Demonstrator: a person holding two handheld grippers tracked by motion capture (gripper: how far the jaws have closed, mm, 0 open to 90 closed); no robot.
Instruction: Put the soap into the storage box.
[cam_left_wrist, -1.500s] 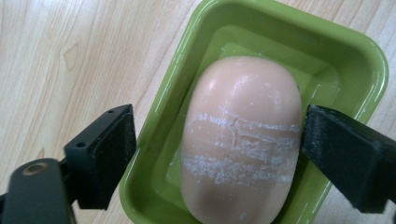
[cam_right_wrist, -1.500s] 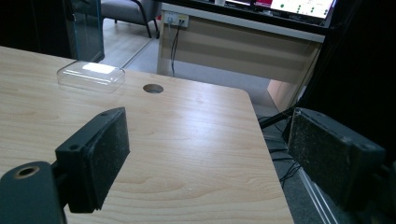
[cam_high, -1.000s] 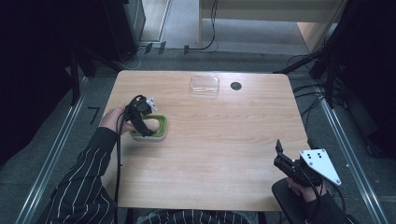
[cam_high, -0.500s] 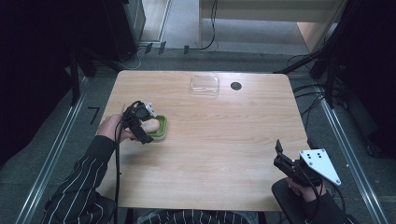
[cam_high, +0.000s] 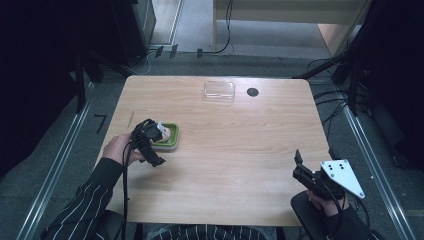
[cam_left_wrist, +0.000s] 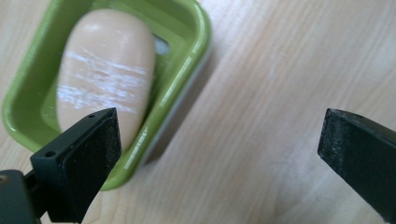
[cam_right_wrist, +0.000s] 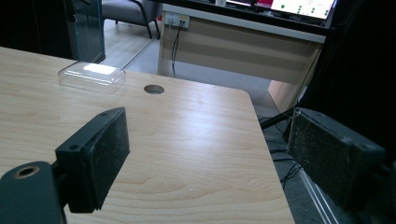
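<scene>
A green soap dish (cam_high: 171, 137) (cam_left_wrist: 187, 32) sits on the left part of the wooden table, with a pale peach bar of soap (cam_left_wrist: 105, 65) (cam_high: 165, 133) lying in it. My left gripper (cam_high: 154, 156) (cam_left_wrist: 219, 154) hovers just in front of the dish, open, with only bare wood between its jaws. A clear plastic lid (cam_high: 219, 90) (cam_right_wrist: 92, 74) rests near the table's far edge. My right gripper (cam_high: 299, 165) (cam_right_wrist: 210, 158) stands open at the front right corner, holding nothing.
A round cable hole (cam_high: 252, 92) (cam_right_wrist: 153, 89) lies right of the clear lid. A grey three-cornered plate (cam_high: 342, 177) tops the right gripper. Beyond the table (cam_high: 240, 150) are cables on the floor, a desk and dark equipment at both sides.
My left gripper has drawn back from over the soap dish toward the person, and the soap now lies uncovered in the dish. The right gripper has stayed put.
</scene>
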